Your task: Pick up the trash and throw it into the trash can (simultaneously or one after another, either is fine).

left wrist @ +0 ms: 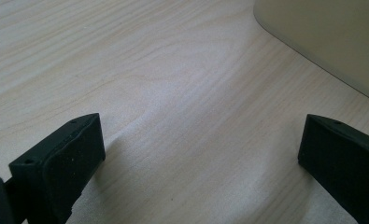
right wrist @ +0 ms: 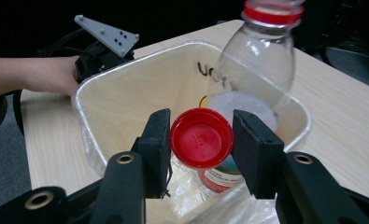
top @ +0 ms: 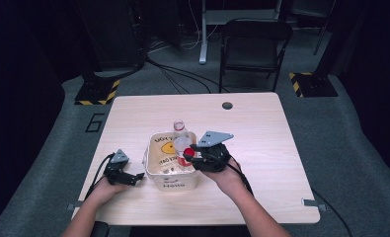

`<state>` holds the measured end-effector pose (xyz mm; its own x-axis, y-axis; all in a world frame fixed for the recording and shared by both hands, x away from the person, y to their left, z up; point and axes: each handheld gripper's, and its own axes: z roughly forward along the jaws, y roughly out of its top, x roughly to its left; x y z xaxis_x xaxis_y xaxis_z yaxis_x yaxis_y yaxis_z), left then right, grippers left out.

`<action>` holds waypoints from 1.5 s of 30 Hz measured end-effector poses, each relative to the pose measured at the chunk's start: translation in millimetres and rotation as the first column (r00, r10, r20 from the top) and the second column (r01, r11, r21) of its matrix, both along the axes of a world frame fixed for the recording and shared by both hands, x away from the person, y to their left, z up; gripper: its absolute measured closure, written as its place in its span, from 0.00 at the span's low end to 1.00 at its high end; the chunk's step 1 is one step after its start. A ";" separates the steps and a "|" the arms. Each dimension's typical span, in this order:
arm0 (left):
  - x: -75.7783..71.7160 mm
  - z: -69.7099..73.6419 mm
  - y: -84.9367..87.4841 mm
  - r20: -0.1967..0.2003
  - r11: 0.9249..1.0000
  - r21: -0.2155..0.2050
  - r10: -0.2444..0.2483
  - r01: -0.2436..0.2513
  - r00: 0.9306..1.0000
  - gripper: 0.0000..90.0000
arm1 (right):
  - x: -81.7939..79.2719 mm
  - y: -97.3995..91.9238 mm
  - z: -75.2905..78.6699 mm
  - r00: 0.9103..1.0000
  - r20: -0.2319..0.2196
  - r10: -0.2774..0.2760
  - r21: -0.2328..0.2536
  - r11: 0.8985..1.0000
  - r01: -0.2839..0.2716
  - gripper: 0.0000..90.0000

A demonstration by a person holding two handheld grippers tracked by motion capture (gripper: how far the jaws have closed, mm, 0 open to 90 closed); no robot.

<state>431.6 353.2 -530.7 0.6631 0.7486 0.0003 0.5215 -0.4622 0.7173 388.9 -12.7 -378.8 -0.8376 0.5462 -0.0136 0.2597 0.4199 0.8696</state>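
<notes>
My right gripper [right wrist: 201, 125] is shut on a small bottle's red cap [right wrist: 202, 137]; the bottle's labelled body hangs down inside a cream bin [right wrist: 102, 79]. In the high view this gripper [top: 188, 154] sits over the bin's [top: 153, 148] right side. An uncapped clear bottle [right wrist: 259, 60] with a red neck ring leans at the bin's far wall, its top above the rim [top: 179, 127]. My left gripper [top: 135, 178] rests on the table left of the bin, open, with bare wood between its jaws [left wrist: 201, 135]. The bin's wall [left wrist: 322, 37] shows ahead of it.
The bin has a plastic liner and printed writing on its side. A wooden table [top: 261, 133] with a cable hole [top: 227, 105] at its far edge spreads to the right. A black chair [top: 252, 49] and floor cables lie beyond the table.
</notes>
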 end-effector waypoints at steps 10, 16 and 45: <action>0.0 -0.1 0.0 0.000 1.000 -0.001 0.000 0.000 1.000 0.00 | 0.8 12.2 -15.7 1.000 -0.027 0.006 -0.018 1.000 -0.006 0.64; 0.0 0.0 0.0 0.000 1.000 -0.001 0.000 0.000 1.000 0.00 | 3.7 12.1 -21.8 0.999 -0.043 -0.012 -0.012 1.000 0.012 0.63; -0.1 -0.2 -0.3 0.002 1.000 -0.001 0.004 -0.004 1.000 0.00 | -9.2 -23.1 -7.3 0.996 0.017 -0.092 0.048 0.995 0.091 0.48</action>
